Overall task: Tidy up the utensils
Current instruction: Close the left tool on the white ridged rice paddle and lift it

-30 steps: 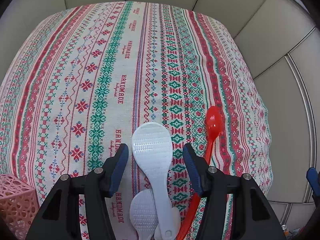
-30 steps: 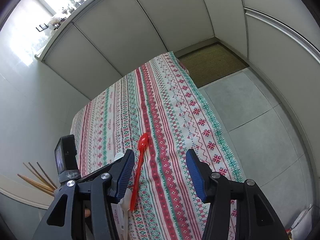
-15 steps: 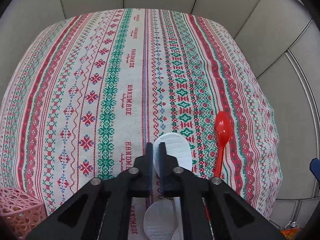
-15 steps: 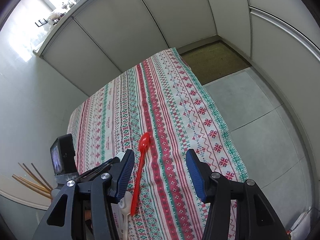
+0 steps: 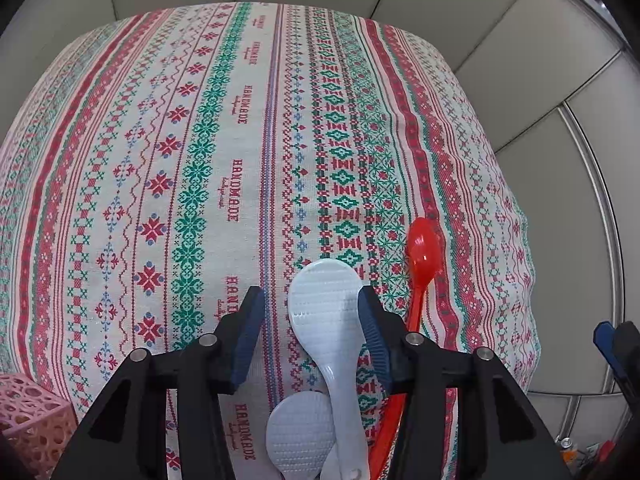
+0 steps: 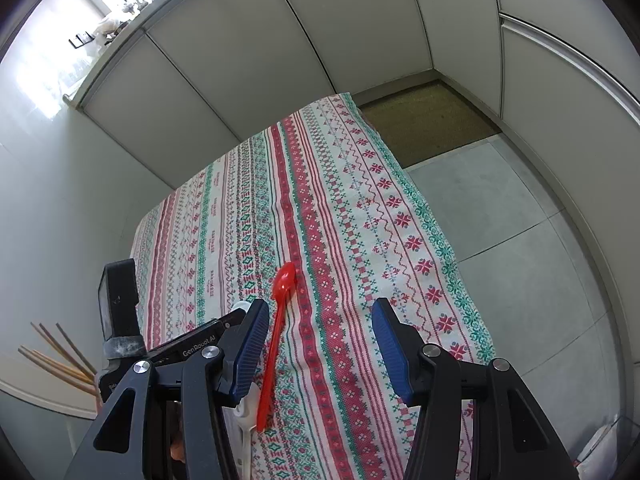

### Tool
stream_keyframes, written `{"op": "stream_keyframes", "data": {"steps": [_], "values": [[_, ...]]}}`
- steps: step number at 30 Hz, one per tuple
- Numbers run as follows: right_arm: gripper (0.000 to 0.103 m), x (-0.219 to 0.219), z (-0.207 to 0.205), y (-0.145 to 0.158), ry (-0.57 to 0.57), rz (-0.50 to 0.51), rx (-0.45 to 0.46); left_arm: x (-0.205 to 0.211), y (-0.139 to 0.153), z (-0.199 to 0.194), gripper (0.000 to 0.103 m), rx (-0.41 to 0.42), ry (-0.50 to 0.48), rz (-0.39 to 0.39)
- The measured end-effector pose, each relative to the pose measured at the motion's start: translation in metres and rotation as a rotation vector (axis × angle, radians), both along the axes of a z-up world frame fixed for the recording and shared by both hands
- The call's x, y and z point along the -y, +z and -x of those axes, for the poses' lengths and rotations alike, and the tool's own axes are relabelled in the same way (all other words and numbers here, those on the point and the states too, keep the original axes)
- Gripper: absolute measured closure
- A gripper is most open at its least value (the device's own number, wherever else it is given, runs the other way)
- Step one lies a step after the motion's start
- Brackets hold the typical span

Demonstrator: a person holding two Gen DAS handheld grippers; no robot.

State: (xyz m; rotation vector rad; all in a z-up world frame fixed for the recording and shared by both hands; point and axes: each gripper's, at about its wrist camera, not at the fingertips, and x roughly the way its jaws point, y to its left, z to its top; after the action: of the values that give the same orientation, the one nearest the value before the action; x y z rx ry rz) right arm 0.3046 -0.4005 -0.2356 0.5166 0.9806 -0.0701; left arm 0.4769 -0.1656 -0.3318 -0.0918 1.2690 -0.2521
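White rice paddle [image 5: 326,312] lies lengthwise between the opening, empty left gripper [image 5: 310,328], touching its right pad. Red spoon [image 6: 276,336] lies parallel, beside the half-open, empty right gripper [image 6: 318,344].

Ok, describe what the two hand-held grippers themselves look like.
Both match. The left hand-held gripper has two angular black fingers, each lined inside with a ribbed dark blue pad and fitted with round silver bolts. The right hand-held gripper is built alike. From the right view, the left unit's black body bears white lettering, with a small screen module strapped on top.
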Motion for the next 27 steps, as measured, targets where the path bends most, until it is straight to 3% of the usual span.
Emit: {"op": "stream_keyframes", "data": {"steps": [5,13,17,24,27], "values": [[0.049,0.003,0.002,0.002,-0.004,0.002,0.000,0.014,0.000,-0.008,0.046,-0.001,-0.017,-0.036],[0.049,0.007,0.003,0.004,-0.014,-0.009,0.004,0.053,-0.007,0.004,0.044,0.065,-0.177,-0.229],[0.049,0.005,0.005,0.008,-0.003,-0.002,0.011,0.056,-0.005,0.005,0.054,0.080,-0.206,-0.212],[0.049,0.011,0.006,0.006,-0.013,-0.019,0.009,0.049,-0.001,0.007,0.055,0.095,-0.217,-0.200],[0.049,0.013,0.006,0.004,-0.020,-0.021,0.005,0.044,0.017,0.024,0.055,0.136,-0.220,-0.173]]}}
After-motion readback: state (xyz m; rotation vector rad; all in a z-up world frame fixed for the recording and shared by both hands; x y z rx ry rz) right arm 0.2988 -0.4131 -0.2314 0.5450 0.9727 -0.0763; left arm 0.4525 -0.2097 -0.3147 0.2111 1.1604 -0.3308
